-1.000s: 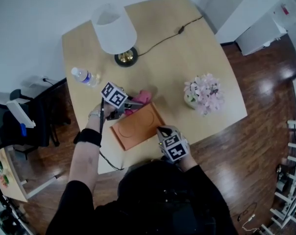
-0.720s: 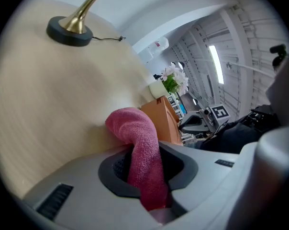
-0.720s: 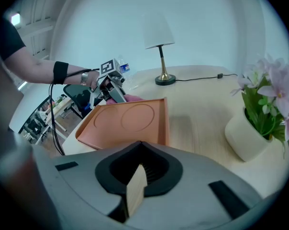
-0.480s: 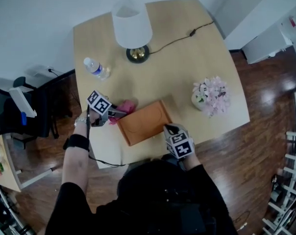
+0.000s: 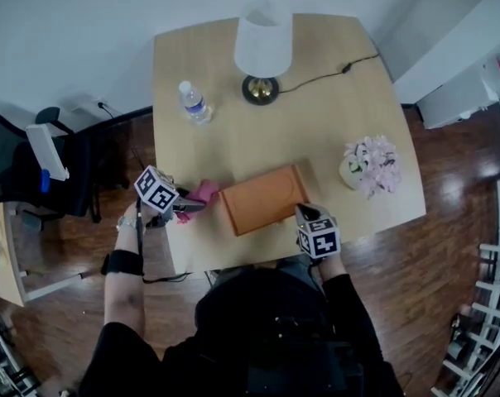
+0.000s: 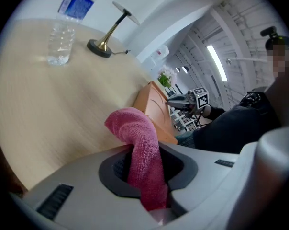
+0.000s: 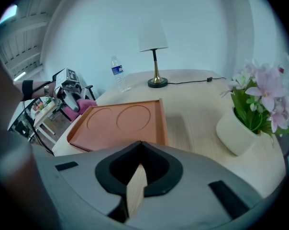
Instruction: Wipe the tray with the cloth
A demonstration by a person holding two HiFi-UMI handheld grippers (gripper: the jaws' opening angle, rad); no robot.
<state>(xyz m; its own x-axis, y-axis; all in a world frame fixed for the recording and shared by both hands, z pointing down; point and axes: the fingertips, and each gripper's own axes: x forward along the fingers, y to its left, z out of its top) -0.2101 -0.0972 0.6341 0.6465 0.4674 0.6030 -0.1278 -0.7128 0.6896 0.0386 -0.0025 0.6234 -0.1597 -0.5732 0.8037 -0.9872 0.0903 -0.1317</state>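
Observation:
The orange tray [image 5: 265, 198] with two round recesses lies near the table's front edge, seen also in the right gripper view [image 7: 120, 121]. My left gripper [image 5: 192, 205] is just left of the tray, close to the table's left edge. It is shut on a pink cloth [image 5: 202, 193], which bulges out between the jaws [image 6: 139, 143] and hangs over bare table. My right gripper [image 5: 304, 214] rests at the tray's front right corner. Its jaws [image 7: 136, 186] are shut with nothing in them, the tray lying just ahead.
A white-shaded lamp [image 5: 262, 52] with its cord [image 5: 333, 73] stands at the back. A water bottle [image 5: 193, 102] stands back left. A pot of pink flowers [image 5: 367, 165] sits right of the tray. A dark chair [image 5: 35, 172] is off the table's left side.
My left gripper has carried the pink cloth leftward, off the tray and onto the table beside it. The right gripper has stayed at the tray's corner.

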